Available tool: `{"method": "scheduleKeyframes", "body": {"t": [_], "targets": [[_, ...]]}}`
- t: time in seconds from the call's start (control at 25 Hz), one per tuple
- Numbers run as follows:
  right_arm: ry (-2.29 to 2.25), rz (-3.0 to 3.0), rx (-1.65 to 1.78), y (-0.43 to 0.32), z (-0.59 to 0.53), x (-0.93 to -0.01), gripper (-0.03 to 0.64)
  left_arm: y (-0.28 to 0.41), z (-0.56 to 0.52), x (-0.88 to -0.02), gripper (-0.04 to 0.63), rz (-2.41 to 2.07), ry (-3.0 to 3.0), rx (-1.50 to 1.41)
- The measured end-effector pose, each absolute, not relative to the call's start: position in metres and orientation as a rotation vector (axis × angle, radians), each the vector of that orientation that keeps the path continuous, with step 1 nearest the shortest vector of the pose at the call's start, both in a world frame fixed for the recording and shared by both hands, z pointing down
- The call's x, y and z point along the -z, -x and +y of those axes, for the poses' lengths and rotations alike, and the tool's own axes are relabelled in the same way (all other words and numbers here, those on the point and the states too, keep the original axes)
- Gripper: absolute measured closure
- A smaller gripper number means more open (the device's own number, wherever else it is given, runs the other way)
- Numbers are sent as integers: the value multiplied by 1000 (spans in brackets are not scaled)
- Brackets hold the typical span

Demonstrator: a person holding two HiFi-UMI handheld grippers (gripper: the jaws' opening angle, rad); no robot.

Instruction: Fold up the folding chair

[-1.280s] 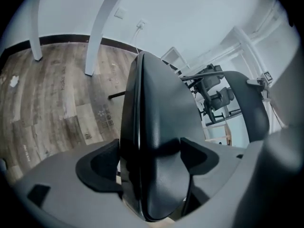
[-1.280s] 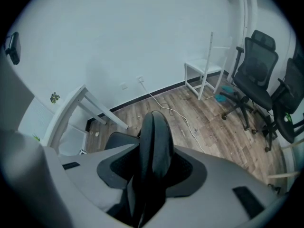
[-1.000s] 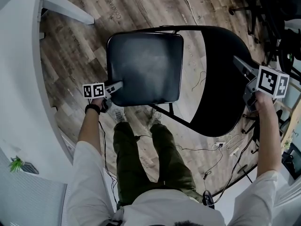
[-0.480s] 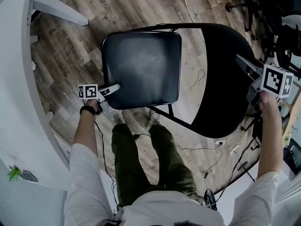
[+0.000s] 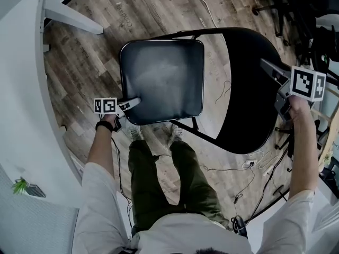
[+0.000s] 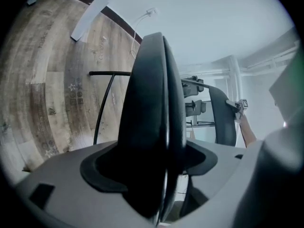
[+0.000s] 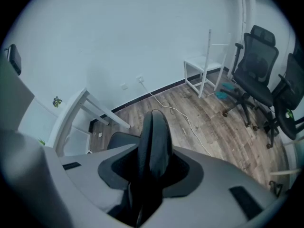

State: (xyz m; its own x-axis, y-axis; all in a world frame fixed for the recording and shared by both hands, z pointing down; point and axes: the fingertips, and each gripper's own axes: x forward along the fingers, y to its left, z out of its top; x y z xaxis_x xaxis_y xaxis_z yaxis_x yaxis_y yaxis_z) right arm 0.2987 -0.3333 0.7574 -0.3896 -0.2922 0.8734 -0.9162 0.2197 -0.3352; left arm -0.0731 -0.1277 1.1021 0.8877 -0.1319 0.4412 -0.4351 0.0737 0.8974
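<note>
The black folding chair stands open on the wood floor. Its padded seat is in the middle of the head view and its curved backrest is to the right. My left gripper is at the seat's near left corner. Its jaws are closing, with the seat's edge filling the gap between them. My right gripper is clamped on the backrest's top edge, which stands between its jaws. In the left gripper view the backrest rises behind the seat.
A white desk with a slanted leg curves along the left. My legs stand just in front of the chair. Cables trail over the floor. Black office chairs and a white stand are at the far right.
My left gripper has lifted slightly with the seat's corner between its jaws. My right gripper has stayed on the backrest's top edge.
</note>
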Motion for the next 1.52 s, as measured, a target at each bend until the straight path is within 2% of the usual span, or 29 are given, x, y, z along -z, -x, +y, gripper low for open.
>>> {"method": "scheduleKeyframes", "body": {"t": [0.6,0.92,1.52], "targets": [[-1061,-1810,-1263,-320,-328,-690,515,-3,-112,-997,279,-427,-1529,-425],[-1030,-1816,-1299,-310,-324,-667,535,-33,-109,-959,279,-451,-1535,-456],[-1037,-1760,-1352,-288,-314,-631,518,-91,-98,-888,259,-479,-1526,-472]]}}
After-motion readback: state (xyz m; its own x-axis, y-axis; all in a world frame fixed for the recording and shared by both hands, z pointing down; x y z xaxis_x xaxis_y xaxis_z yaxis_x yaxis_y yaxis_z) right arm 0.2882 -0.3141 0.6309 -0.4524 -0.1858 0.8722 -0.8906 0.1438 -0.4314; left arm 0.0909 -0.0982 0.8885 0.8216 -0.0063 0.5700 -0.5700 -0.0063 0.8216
